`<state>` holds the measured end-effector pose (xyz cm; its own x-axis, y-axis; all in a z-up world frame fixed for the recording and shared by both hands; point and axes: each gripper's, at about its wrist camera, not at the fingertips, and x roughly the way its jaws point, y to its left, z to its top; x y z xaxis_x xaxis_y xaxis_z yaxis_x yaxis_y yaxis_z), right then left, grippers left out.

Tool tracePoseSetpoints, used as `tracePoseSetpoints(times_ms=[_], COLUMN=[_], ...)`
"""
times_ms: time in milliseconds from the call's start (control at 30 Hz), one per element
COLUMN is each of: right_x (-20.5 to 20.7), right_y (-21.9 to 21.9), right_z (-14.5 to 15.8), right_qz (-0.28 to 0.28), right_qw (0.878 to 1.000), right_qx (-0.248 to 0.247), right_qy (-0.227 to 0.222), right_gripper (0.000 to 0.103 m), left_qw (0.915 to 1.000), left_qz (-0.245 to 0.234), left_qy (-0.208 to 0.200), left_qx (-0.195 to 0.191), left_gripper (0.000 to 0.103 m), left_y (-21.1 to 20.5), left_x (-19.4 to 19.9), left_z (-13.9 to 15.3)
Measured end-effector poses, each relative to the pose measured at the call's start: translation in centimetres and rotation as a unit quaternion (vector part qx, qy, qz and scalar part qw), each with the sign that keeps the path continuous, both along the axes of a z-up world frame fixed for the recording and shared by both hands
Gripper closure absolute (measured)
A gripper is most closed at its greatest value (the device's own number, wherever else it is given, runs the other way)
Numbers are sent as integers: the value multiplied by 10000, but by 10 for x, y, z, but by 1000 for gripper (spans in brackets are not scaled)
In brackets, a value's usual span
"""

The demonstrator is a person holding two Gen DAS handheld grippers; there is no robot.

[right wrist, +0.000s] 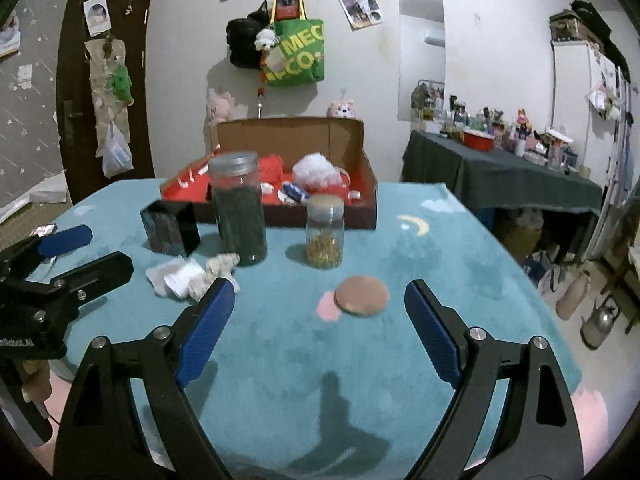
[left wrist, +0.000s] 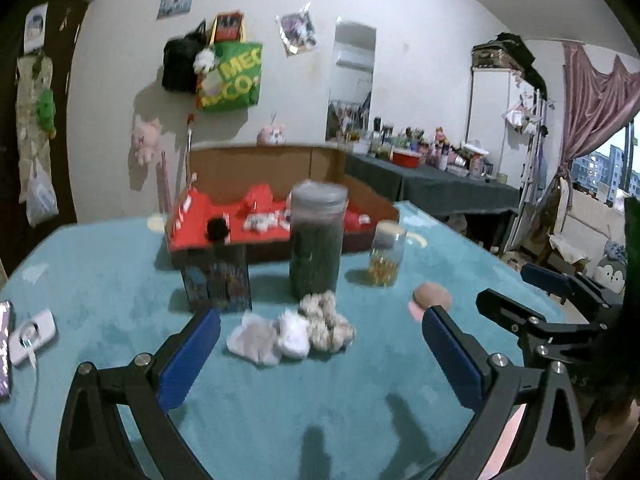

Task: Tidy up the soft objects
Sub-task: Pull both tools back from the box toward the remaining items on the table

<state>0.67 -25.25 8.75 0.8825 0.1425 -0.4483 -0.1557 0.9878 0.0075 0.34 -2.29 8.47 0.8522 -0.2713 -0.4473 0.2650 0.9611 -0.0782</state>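
A heap of soft white and beige pieces (left wrist: 292,332) lies on the teal cloth just ahead of my left gripper (left wrist: 320,316), which is open and holds nothing. The same heap (right wrist: 192,276) shows left of my right gripper (right wrist: 318,288), also open with nothing between its fingers. A round brown puff (right wrist: 362,295) with a pink one under it sits between and just beyond the right fingertips; the same brown puff (left wrist: 434,295) lies by the left gripper's right finger. Behind stands a cardboard box (right wrist: 360,216) with a red lining, holding a white fluffy ball (right wrist: 318,170).
A tall jar of dark contents (right wrist: 240,208), a small jar of gold bits (right wrist: 325,230) and a black box (right wrist: 170,228) stand between the heap and the cardboard box. A white device with a cable (left wrist: 30,336) lies at the left. A cluttered side table (right wrist: 500,172) is far right.
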Motion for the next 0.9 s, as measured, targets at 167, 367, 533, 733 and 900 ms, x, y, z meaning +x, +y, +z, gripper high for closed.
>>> tracePoseSetpoints(times_ms=[167,367,533,733,900], right_x=[3,9,13,20,33], right_y=[1,2,4,5,7], right_z=[-22,-41,-48,-50,-50], right_qz=[-60,-88,-29,-5,63], right_qw=[9997,9989,9979,9971,9955], right_qx=[63,126,238,305,428], right_qy=[229,451,607,695,841], right_gripper=[15,15,15,15,15], left_qw=[9996,9986,9981,9976,9965], left_qz=[75,120,120,147,134], left_qy=[248,507,605,671,823], left_qx=[-61,-40,-2,52,87], left_gripper=[0,0,0,0,0], left_y=[3,6,8,15,24], left_x=[4,9,12,22,34], left_z=[-23,-39,-46,-46,-44])
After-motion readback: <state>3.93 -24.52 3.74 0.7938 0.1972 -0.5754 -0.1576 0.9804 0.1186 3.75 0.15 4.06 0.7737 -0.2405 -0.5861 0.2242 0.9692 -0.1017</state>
